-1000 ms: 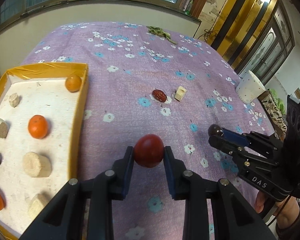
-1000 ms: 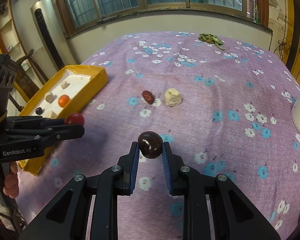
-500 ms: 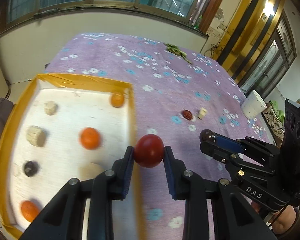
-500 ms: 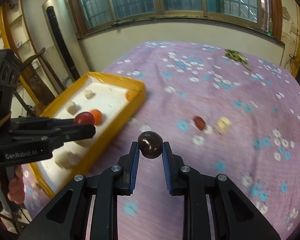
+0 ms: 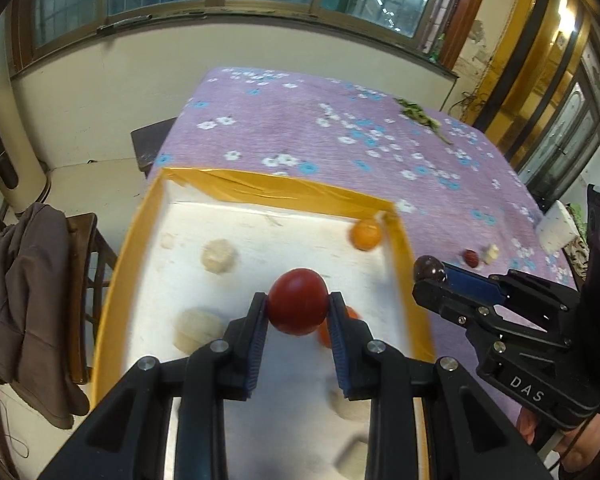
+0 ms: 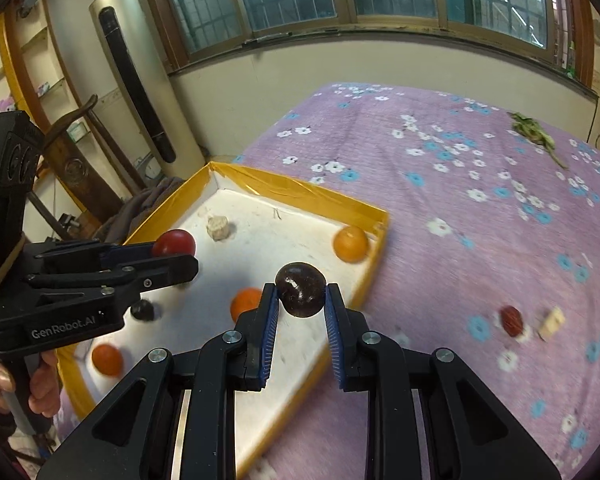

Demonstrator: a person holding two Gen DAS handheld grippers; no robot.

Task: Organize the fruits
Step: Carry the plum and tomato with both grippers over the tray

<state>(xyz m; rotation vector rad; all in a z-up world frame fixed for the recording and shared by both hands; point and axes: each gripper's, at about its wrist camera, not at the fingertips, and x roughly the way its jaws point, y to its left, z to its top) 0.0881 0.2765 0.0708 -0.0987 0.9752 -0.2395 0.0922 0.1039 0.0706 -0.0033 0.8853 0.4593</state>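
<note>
My left gripper (image 5: pixel 298 310) is shut on a round red fruit (image 5: pixel 298 306) and hangs over the white floor of the yellow-rimmed tray (image 5: pixel 268 190). My right gripper (image 6: pixel 301 294) is shut on a dark brown fruit (image 6: pixel 300 288) above the tray's right rim (image 6: pixel 374 248). Inside the tray lie orange fruits (image 6: pixel 350 243) (image 6: pixel 245 303) (image 6: pixel 107 359), a small dark fruit (image 6: pixel 142 310) and pale chunks (image 5: pixel 219 255) (image 5: pixel 196 328). On the purple flowered cloth (image 6: pixel 460 208) a red date (image 6: pixel 511 320) and a pale piece (image 6: pixel 552 322) lie side by side.
A chair draped with a brown jacket (image 5: pixel 28 300) stands left of the tray. Green leaves (image 5: pixel 420 114) lie at the far end of the cloth, a white cup (image 5: pixel 556 226) at its right edge. A hand (image 6: pixel 40 384) holds the left gripper's handle.
Both grippers have travelled left from above the cloth to the tray, each still holding its fruit. The date and pale piece have dropped back to the right.
</note>
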